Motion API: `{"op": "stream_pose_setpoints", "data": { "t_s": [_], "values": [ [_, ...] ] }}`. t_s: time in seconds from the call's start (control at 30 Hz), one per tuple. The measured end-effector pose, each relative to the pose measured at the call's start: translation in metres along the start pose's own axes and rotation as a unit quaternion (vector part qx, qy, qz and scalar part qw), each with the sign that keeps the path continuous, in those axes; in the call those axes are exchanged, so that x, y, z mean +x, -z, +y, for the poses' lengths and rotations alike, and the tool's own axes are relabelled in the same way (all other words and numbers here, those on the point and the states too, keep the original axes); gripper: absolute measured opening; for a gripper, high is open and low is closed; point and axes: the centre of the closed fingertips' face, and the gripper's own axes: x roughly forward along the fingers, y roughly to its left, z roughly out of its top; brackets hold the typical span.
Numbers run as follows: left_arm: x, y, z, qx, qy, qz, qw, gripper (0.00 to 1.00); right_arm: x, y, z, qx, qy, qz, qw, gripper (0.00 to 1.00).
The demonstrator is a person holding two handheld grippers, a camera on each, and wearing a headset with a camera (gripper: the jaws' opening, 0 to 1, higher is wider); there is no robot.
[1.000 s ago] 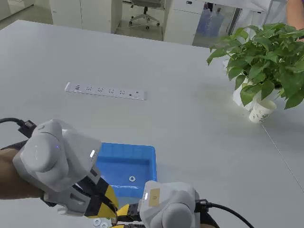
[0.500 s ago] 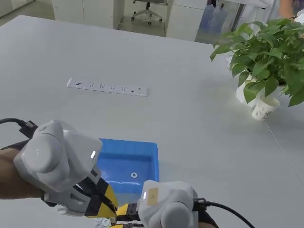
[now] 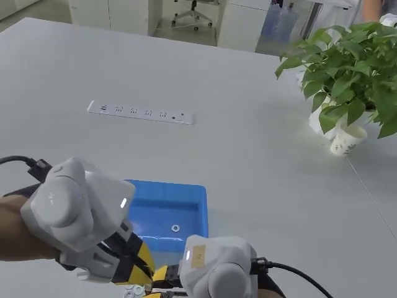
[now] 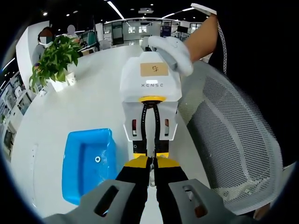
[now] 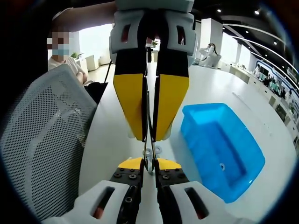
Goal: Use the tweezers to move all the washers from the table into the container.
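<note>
At the bench, left gripper view: left gripper (image 4: 150,164) is clamping its jaws on the tweezers (image 4: 150,175); right gripper (image 4: 150,151) is facing it, tips nearly meeting; blue container (image 4: 88,135) is sitting just beside them, holding one delivered washer (image 4: 97,159).
Right gripper view: right gripper's jaws are pressing together on the same tweezers; loose washers (image 5: 157,150) are lying on the table (image 5: 107,140) under the tips, near the container.
Head view: both grippers are crowding the near table edge; loose washers are peeking out beneath them, with the container just beyond.
Risk: two grips are sharing one thin tool, so an uneven squeeze or twist could be springing the tweezers and flicking washers off the near edge.
</note>
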Motion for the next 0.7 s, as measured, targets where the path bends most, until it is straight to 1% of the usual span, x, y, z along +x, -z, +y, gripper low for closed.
{"op": "stream_pose_setpoints", "data": {
  "t_s": [0.47,0.57,0.7],
  "values": [
    [0.0008,-0.0006,0.0017,0.002,0.0,-0.001,1.0,0.06,0.0011,0.0016,-0.0008,0.001,-0.001,0.003,1.0,0.11],
    [0.0009,-0.0006,0.0029,0.003,-0.001,-0.002,1.0,0.06,0.0015,0.0025,-0.0015,-0.011,-0.001,0.008,0.9999,0.1],
    [0.0005,-0.0002,0.0031,0.002,-0.002,-0.001,1.0,0.06,0.0024,0.003,-0.0014,-0.011,-0.001,0.009,0.9999,0.1]
  ]
}}
